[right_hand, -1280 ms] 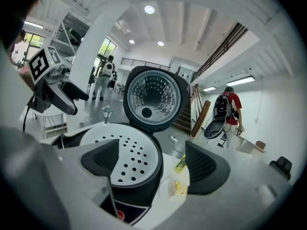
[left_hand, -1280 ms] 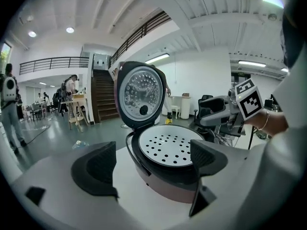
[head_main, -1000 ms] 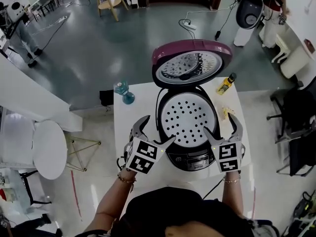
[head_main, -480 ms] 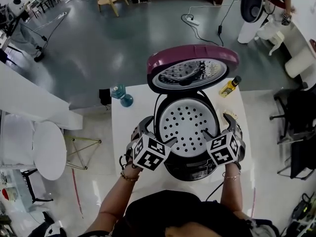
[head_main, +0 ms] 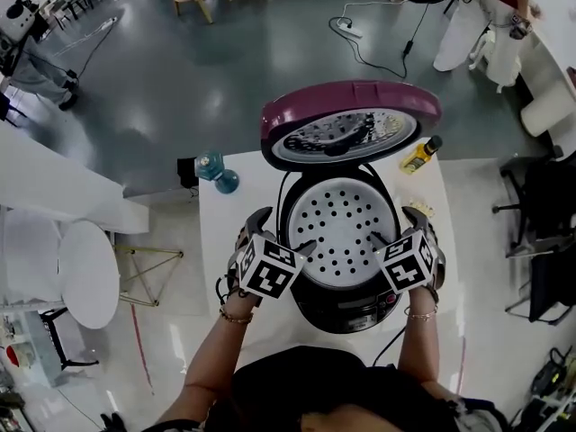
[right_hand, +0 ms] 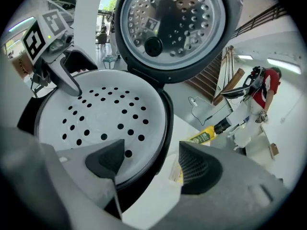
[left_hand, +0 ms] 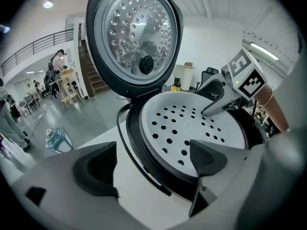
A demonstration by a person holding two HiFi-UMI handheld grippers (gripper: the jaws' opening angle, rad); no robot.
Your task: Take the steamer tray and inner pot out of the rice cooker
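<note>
The rice cooker (head_main: 342,300) stands on a white table with its purple lid (head_main: 351,115) swung up. A white steamer tray (head_main: 340,221) with several round holes fills its mouth and hides the inner pot. My left gripper (head_main: 283,230) is open astride the cooker's left rim (left_hand: 139,143), one finger over the tray (left_hand: 192,123), the other outside. My right gripper (head_main: 394,226) is open astride the right rim. Its jaws have just been closing a little, with the tray's edge (right_hand: 144,147) between them and not pressed.
A yellow bottle (head_main: 416,154) lies on the table (head_main: 234,277) behind the cooker on the right, and a blue plastic item (head_main: 219,169) at the back left corner. A round white stool (head_main: 85,273) stands left of the table. A person in red (right_hand: 261,92) stands far off.
Both grippers have come down and forward from in front of the cooker to its rim. Each now has its inner finger over the steamer tray.
</note>
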